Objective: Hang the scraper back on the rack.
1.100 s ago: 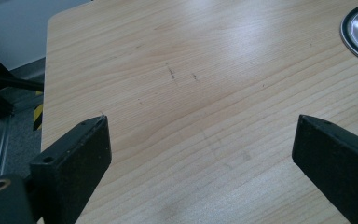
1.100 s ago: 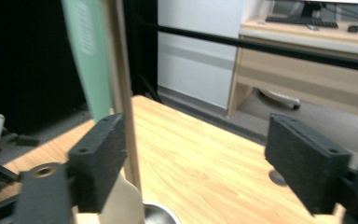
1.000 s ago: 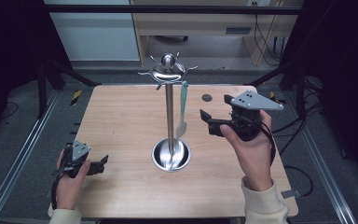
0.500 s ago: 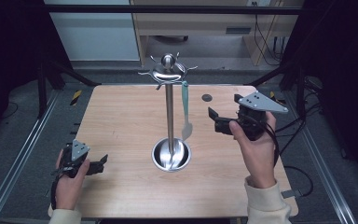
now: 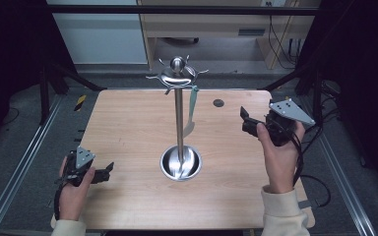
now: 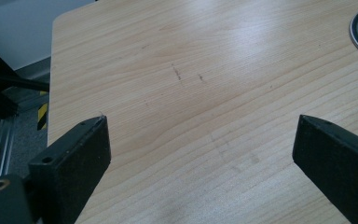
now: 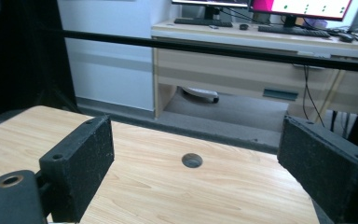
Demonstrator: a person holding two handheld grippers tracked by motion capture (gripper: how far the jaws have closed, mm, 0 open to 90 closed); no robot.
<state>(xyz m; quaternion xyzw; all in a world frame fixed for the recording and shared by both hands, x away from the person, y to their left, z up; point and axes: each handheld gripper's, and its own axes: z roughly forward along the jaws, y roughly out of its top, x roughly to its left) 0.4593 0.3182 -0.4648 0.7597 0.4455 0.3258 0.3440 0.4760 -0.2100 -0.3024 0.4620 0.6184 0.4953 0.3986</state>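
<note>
Both grippers gape wide and empty: the left gripper (image 5: 106,171) at the stand's (image 5: 179,118) eight o'clock, the right gripper (image 5: 245,121) at three.

1. Steel stand (image 5: 178,123): upright pole mid-table, round dished base, hooked crown on top.
2. Pale teal spatula (image 5: 191,110): hangs off a hook on the crown's right side, blade down, just beside the pole, clear of the base.
3. Both well apart from my tongs.
</note>
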